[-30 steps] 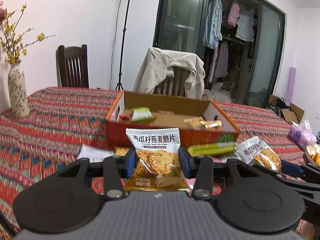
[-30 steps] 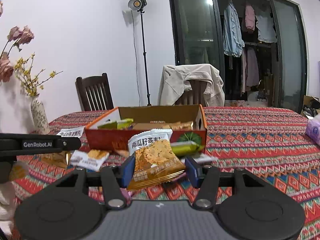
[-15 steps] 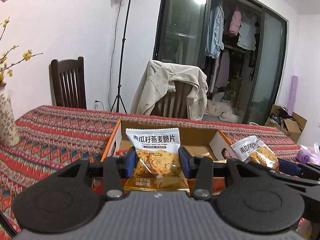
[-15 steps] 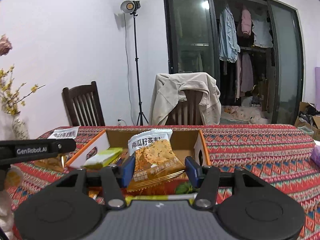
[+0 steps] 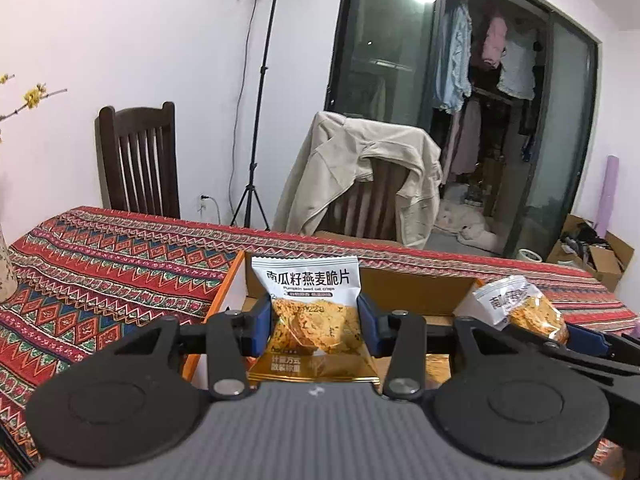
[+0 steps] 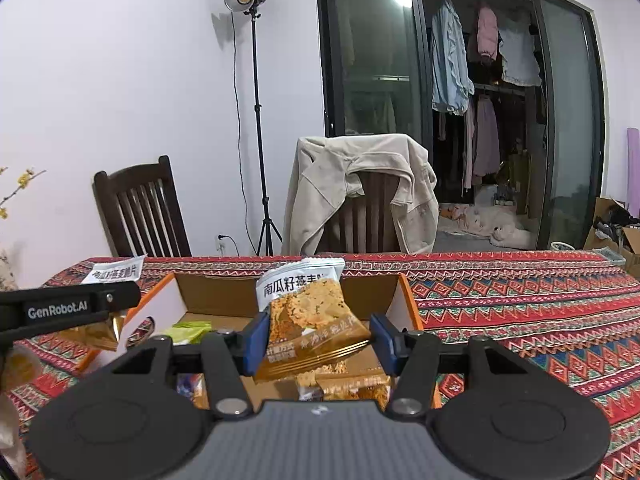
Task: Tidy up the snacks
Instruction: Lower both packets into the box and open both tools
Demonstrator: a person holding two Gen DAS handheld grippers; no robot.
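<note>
Both grippers are clamped on crisp packets: my left gripper [image 5: 316, 318] pinches one packet [image 5: 310, 312] upright, my right gripper [image 6: 318, 338] holds a tilted packet [image 6: 310, 320]. Both hang over the open cardboard box [image 6: 408, 308] on the table [image 6: 520, 312]. I'd lower them well inside before letting go, dropping each flat beside the snacks already in there.
</note>
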